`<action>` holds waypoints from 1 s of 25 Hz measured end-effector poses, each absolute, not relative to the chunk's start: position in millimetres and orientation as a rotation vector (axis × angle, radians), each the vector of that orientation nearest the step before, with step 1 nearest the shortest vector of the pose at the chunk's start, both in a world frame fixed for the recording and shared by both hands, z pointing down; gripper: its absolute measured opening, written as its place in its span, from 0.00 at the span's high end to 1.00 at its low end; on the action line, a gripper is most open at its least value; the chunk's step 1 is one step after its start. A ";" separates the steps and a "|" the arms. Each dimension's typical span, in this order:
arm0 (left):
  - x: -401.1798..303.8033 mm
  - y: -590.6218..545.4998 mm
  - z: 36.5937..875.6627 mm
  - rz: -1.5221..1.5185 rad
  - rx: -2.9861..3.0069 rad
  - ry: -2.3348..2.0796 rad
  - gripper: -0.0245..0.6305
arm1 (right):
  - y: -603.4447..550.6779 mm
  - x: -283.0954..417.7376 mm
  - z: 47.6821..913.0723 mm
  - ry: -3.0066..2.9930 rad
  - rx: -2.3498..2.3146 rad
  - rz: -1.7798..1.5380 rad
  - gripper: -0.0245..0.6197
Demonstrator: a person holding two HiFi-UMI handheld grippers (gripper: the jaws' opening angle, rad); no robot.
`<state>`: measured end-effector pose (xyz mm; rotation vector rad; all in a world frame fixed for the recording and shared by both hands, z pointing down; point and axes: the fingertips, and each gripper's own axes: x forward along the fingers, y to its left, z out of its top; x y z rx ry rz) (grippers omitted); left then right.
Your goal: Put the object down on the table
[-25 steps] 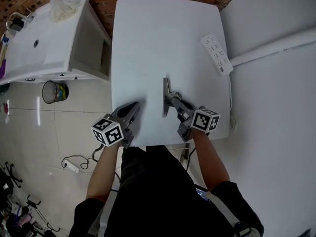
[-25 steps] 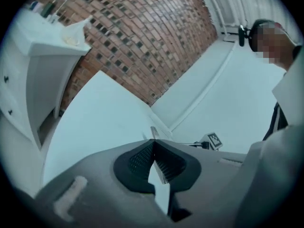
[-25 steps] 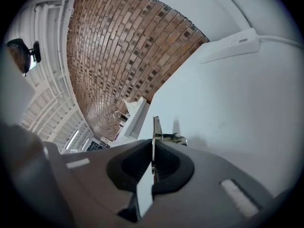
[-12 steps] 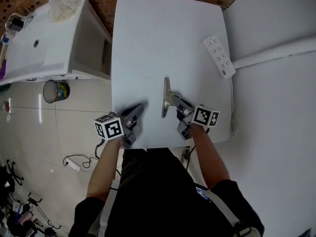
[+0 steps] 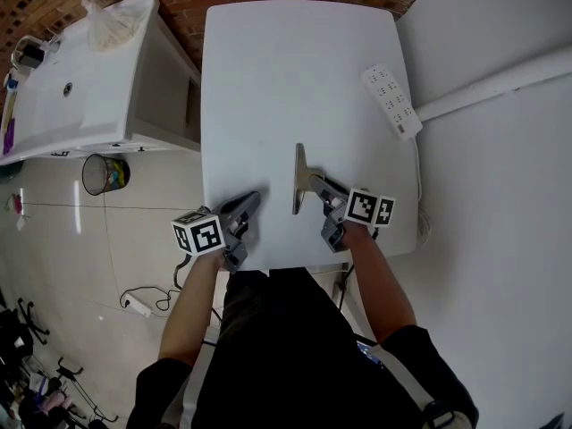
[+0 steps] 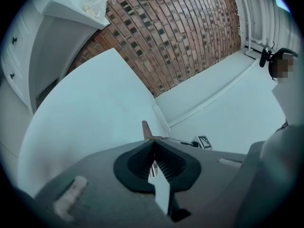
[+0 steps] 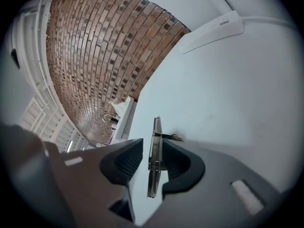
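On the white table (image 5: 295, 70) a thin flat metal tool (image 5: 298, 172) with a small spring stands on edge, near the front edge. My right gripper (image 5: 317, 183) is at the tool's near end. In the right gripper view the tool (image 7: 155, 132) stands between the jaws of the right gripper (image 7: 152, 148), which have just been opening; a gap shows on its left side. My left gripper (image 5: 253, 199) rests to the left of the tool with nothing in it. In the left gripper view, the left gripper (image 6: 153, 144) has its pads together, and the tool's tip (image 6: 145, 129) shows beyond them.
A white power strip (image 5: 391, 99) lies by the table's right edge, its cable hanging off. Left of the table are a white cabinet (image 5: 80, 79) with a plastic bag (image 5: 112, 16) on it and a waste bin (image 5: 105, 173) on the floor. A brick wall is behind.
The left gripper has rolled, so its marker cube shows a different face. The right gripper has sunk slightly with the tool, which stays in the same spot on the table.
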<state>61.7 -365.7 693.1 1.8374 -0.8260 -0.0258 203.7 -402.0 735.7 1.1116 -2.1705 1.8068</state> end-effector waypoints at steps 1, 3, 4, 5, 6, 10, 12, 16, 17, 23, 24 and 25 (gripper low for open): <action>62.2 -365.1 691.2 -0.030 1.841 -0.827 0.96 | -401.1 205.7 734.6 -2.173 1.111 1.810 0.74; 61.6 -363.5 688.1 -0.036 1.847 -0.840 0.96 | -399.0 213.2 731.5 -2.183 1.125 1.804 0.74; 60.6 -363.1 686.0 -0.043 1.851 -0.851 0.96 | -398.3 218.5 729.7 -2.189 1.141 1.795 0.74; 59.5 -363.2 682.7 -0.054 1.859 -0.861 0.96 | -397.9 224.2 727.5 -2.196 1.161 1.786 0.74; 58.5 -363.5 678.6 -0.063 1.869 -0.873 0.96 | -398.0 230.2 724.6 -2.204 1.186 1.776 0.74; 53.7 -363.2 654.7 -0.043 2.012 -0.940 0.96 | -399.3 250.5 703.4 -2.295 1.295 1.697 0.79; 50.2 -359.0 634.9 -0.031 2.123 -0.977 0.96 | -393.2 258.3 689.3 -2.356 1.348 1.603 0.83; 37.4 -335.6 591.7 -0.062 2.289 -1.009 0.96 | -365.8 273.2 645.4 -2.469 1.449 1.396 0.92; 31.8 -330.3 581.9 -0.074 2.318 -1.018 0.96 | -359.6 276.5 631.9 -2.499 1.481 1.352 0.94; -14.0 -279.9 535.5 -0.140 2.443 -1.085 0.96 | -302.0 266.3 561.9 -2.616 1.624 1.057 0.95; -20.5 -268.3 529.9 -0.139 2.465 -1.088 0.96 | -288.2 257.6 554.7 -2.624 1.619 1.011 0.95; -26.0 -256.8 523.8 -0.139 2.491 -1.089 0.96 | -274.8 247.8 547.9 -2.635 1.608 0.966 0.95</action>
